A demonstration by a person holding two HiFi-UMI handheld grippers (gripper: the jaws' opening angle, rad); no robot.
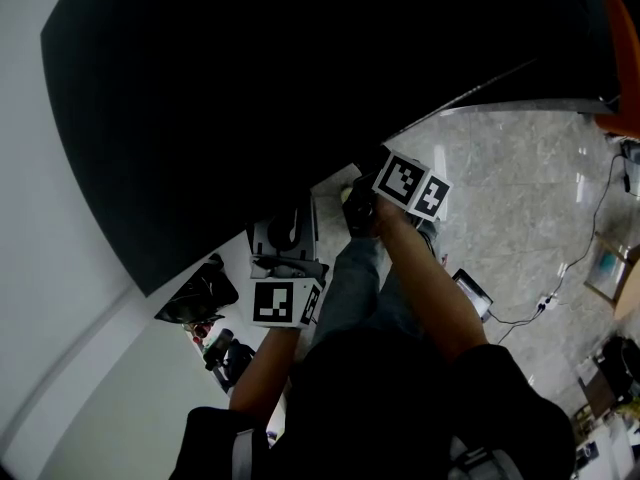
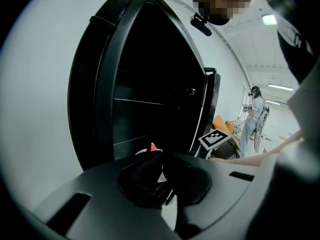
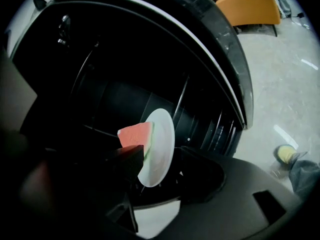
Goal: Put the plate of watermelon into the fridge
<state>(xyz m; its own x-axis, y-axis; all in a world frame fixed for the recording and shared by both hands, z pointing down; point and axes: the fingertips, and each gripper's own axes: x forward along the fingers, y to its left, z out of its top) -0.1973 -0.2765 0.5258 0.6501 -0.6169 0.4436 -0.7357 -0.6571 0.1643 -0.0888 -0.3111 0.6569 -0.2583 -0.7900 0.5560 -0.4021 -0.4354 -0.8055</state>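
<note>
Plate [image 3: 161, 154], white, carrying one watermelon wedge [image 3: 135, 134], is inside the open fridge [image 3: 115, 74]. It stands between the spread jaws of the right gripper [image 3: 159, 166], and the pads are not pressing it. Shelf contact unclear. Left gripper [image 2: 159, 176]: jaws pressed together, nothing in them.

Handling, judged: stiff, smooth, light, breakable. The wedge is loose and wet and would slide if tipped. Take the plate by the near rim and keep it level.

Right gripper view alone shows the plate clearly. Left gripper view catches mainly the wedge's red tip [image 2: 153, 147]. Head view hides both behind the fridge's black bulk.

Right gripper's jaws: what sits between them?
A white plate carrying a watermelon slice; the jaws stand wide apart around it. The right gripper view shows this.
</note>
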